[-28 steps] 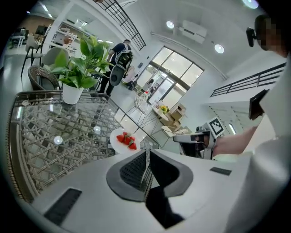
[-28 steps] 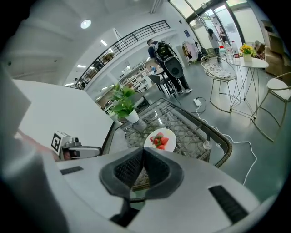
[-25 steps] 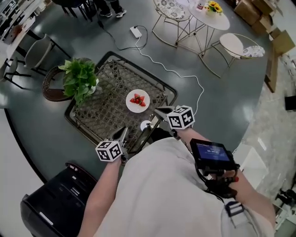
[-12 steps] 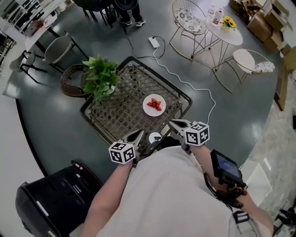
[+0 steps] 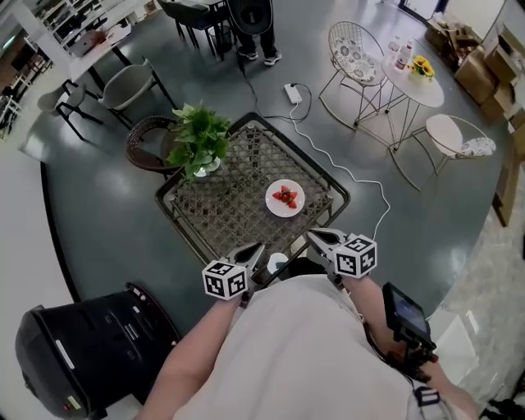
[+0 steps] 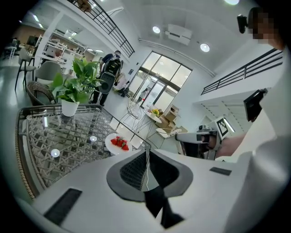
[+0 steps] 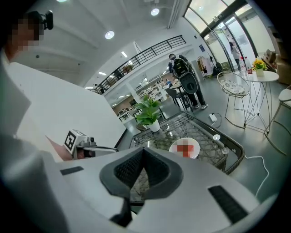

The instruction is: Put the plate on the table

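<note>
A white plate with strawberries rests on the woven glass-topped table, toward its right side. Both grippers hang at the table's near edge, close to my body and apart from the plate. The left gripper is shut with nothing between its jaws, and so is the right gripper. In the left gripper view the plate lies beyond the shut left gripper, on the table. In the right gripper view the plate sits past the shut right gripper.
A potted plant stands at the table's far left corner. A black bin sits at my lower left. Chairs, a white round table, a floor cable and a standing person surround the table.
The head view has shifted, so the table and plate now sit further right and lower in frame. Both grippers stay shut near my body. The plate has not moved on the table.
</note>
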The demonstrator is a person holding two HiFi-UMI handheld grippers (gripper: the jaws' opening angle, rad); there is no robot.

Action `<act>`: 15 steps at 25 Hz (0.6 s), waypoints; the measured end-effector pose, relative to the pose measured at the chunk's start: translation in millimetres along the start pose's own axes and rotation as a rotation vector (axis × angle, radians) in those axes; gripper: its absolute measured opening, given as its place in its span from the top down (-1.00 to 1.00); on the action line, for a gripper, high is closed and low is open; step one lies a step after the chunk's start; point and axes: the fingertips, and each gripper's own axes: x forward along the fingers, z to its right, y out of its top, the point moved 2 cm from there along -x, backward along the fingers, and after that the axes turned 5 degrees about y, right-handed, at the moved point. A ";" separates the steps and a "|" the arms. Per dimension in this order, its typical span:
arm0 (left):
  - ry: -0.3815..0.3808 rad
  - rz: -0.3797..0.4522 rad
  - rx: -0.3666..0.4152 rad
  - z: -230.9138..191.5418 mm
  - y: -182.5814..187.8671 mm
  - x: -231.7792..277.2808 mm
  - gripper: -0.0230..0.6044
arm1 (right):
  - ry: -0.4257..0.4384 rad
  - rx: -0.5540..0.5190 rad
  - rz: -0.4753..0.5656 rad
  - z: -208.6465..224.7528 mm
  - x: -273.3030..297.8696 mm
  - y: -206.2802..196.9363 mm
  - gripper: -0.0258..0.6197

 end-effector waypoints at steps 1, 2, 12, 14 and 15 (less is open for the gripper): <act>-0.002 0.000 0.003 2.1 -1.3 0.1 0.83 | -0.002 0.001 0.004 -0.3 -2.2 -1.4 0.91; -0.005 -0.001 0.006 4.3 -2.7 0.7 0.83 | -0.004 0.003 0.008 -0.4 -4.6 -2.6 0.90; -0.045 -0.016 0.042 28.2 -11.0 10.9 0.83 | -0.037 0.014 0.035 0.5 -30.2 -12.0 0.90; -0.048 -0.017 0.050 29.9 -9.9 12.5 0.83 | -0.043 0.017 0.037 3.0 -33.4 -12.9 0.91; -0.048 -0.017 0.052 30.3 -9.6 13.1 0.83 | -0.045 0.017 0.038 4.0 -34.5 -13.3 0.91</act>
